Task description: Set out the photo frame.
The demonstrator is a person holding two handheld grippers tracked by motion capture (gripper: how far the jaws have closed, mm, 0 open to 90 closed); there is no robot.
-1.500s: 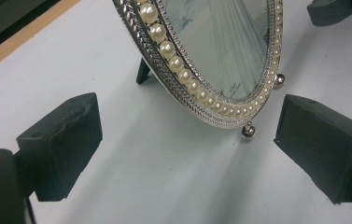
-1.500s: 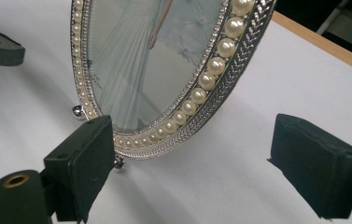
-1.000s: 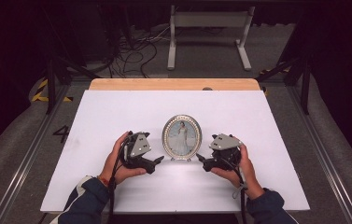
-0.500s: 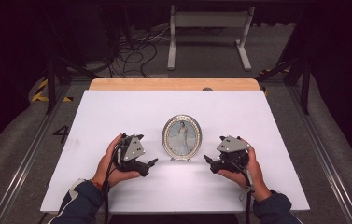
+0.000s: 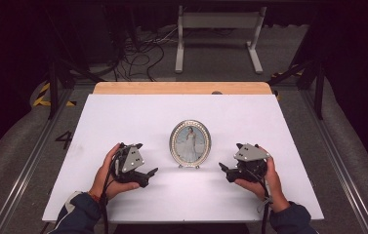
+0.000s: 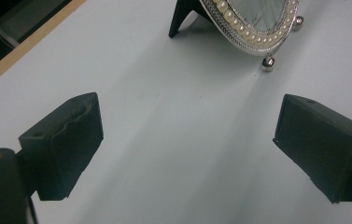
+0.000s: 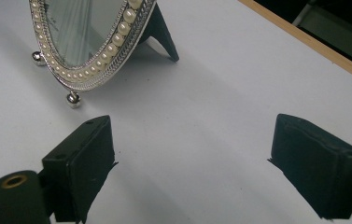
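Oval pearl-rimmed photo frame upright at centre of white bench, holding a portrait; left claw and right claw gaping, empty, flanking it.

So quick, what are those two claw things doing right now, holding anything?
Left gripper: open, holding nothing, short of the oval photo frame.
Right gripper: open, holding nothing.

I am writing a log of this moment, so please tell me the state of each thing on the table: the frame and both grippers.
Oval photo frame: upright on its ball feet and rear stand, touched by neither gripper.
Left gripper: open, empty, held low over the table left of the frame.
Right gripper: open, empty, held low right of the frame.
White table: bare around the frame.
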